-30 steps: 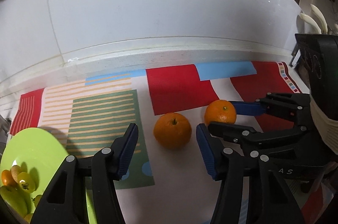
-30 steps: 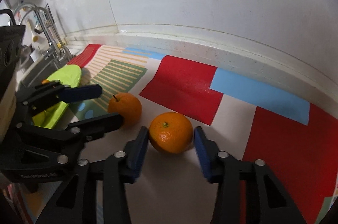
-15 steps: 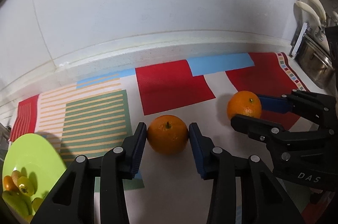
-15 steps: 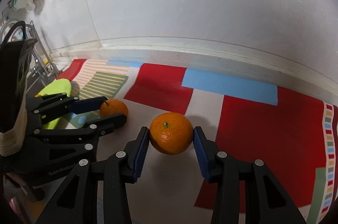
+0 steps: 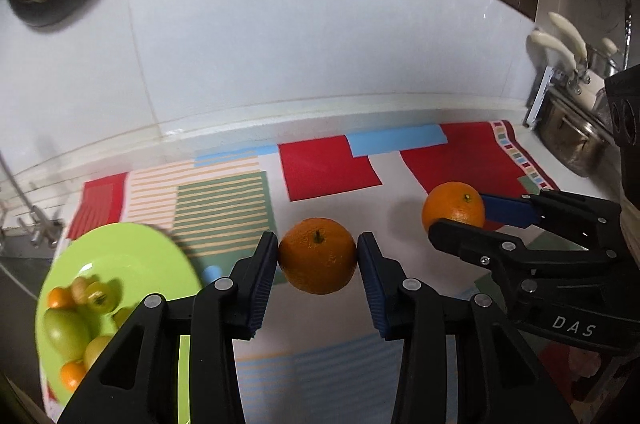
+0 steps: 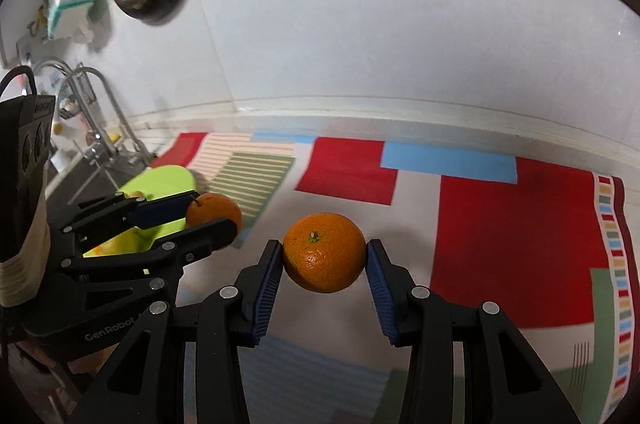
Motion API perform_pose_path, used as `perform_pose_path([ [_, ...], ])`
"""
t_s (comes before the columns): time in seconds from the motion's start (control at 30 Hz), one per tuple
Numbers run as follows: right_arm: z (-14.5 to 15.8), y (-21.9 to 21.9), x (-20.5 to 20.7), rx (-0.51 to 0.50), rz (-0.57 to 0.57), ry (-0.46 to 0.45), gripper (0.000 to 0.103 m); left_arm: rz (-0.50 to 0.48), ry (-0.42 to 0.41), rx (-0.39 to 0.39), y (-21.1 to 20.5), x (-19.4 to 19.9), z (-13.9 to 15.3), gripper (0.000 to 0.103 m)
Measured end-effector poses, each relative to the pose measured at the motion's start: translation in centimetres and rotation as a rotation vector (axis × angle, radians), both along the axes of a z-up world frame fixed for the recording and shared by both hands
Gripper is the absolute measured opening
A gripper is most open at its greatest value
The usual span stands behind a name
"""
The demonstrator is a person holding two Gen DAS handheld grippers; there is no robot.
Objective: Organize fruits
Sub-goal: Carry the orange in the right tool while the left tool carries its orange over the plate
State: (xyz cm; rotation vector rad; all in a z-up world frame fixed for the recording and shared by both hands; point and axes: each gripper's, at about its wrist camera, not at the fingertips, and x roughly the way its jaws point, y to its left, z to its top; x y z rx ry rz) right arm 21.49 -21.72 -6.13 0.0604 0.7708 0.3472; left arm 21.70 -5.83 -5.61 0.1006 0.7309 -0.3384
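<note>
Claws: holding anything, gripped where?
Left claw pinches one orange across its sides, stem up; right claw likewise holds another orange.

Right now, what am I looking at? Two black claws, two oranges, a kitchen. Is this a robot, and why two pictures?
No robot arm here: a person holds a two-finger clamp in each hand, and each clamp carries a wide-angle camera looking along its fingers. So the two pictures show the same moment from either hand.

The left gripper is shut on one orange, stem up. The right gripper is shut on the other orange. Each view also shows the other clamp off to the side.

Below lies a colourful patterned mat on a kitchen counter. At its left end stands a green plate already holding small fruits. A tap stands beyond it.
</note>
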Motion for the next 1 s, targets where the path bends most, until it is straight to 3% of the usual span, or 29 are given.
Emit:
perform_pose_path([
  [0.57,5.0,4.6,-7.0,0.036,0.005,-0.095,0.044,0.102,-0.088,-0.023,5.9,-8.0,4.1,0.041],
  [1.0,6.3,10.2,-9.3,0.044,0.017,-0.137,0.044,0.113,-0.129,-0.010,11.8,-10.0,5.4,0.041],
])
